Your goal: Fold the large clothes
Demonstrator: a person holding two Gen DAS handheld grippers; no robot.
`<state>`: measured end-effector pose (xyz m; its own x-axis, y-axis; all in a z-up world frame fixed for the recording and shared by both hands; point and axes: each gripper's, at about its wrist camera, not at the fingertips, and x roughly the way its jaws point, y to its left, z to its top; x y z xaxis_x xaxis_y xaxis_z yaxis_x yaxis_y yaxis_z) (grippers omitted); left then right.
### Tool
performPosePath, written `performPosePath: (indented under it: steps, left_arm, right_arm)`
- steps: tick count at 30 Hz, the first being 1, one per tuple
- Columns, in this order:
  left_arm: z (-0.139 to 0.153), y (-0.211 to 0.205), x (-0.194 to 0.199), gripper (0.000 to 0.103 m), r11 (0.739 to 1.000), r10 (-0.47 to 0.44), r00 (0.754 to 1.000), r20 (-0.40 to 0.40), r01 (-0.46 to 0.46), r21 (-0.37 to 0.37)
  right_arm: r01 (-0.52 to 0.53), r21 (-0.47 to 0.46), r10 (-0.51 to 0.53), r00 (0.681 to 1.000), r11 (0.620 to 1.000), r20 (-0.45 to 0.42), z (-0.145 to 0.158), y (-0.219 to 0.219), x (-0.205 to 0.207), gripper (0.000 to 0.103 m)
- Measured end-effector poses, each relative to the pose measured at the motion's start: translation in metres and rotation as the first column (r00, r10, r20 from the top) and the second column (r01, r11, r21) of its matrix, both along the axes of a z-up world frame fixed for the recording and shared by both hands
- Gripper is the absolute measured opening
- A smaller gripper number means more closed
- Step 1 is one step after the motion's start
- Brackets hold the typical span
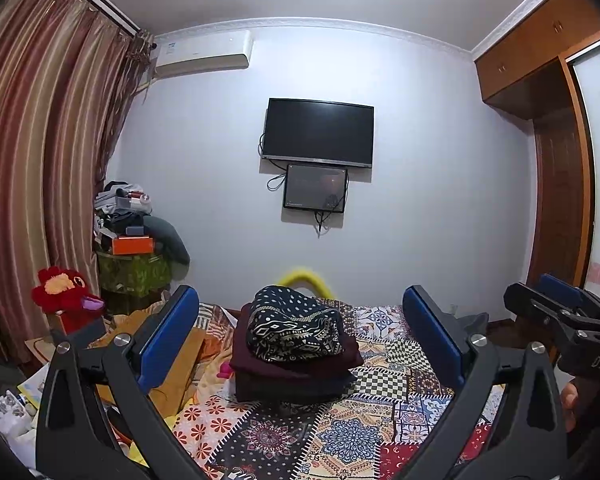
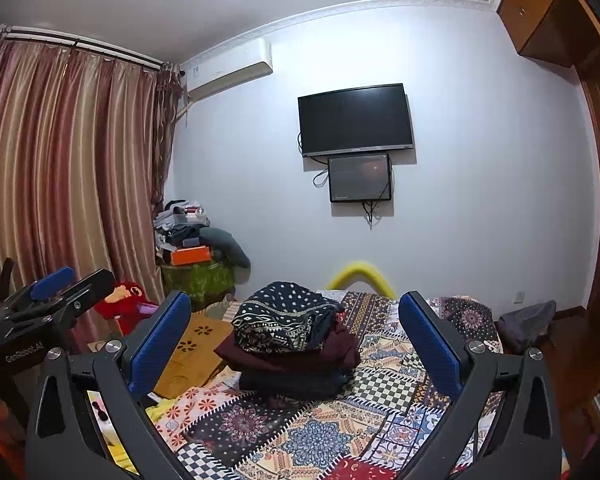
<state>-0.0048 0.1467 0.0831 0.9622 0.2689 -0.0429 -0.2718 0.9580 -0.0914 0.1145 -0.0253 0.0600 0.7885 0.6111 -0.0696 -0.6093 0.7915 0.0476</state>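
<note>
Folded stack of clothes [image 1: 296, 344], 3 pcs w/ patterned navy one on top, sits mid bed [image 1: 400, 412] on patchwork cover; left gripper [image 1: 296, 336] & right gripper [image 2: 296, 340] fingers spread wide, holding nothing; folding looks done, no loose garment seen.

A stack of folded clothes [image 1: 296, 344] sits on the patchwork bedspread [image 1: 340, 432], a navy piece with white and gold print on top, maroon beneath it, dark grey at the bottom.
</note>
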Motion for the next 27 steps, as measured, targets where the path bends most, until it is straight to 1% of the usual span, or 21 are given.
performPosePath:
  steps: [16,27]
  left_arm:
    - [-0.002,-0.004,0.005,0.103,1.0,-0.016,1.0,-0.013,0.016,0.004]
    - [-0.004,-0.006,0.016,0.103,0.999,-0.044,0.998,-0.039,0.044,-0.003]
  right_arm:
    - [-0.001,-0.009,0.001,1.0,1.0,-0.012,0.002,-0.004,0.001,0.103]
    - [0.005,-0.007,-0.006,0.999,1.0,-0.034,0.001,-0.009,0.005,0.103]
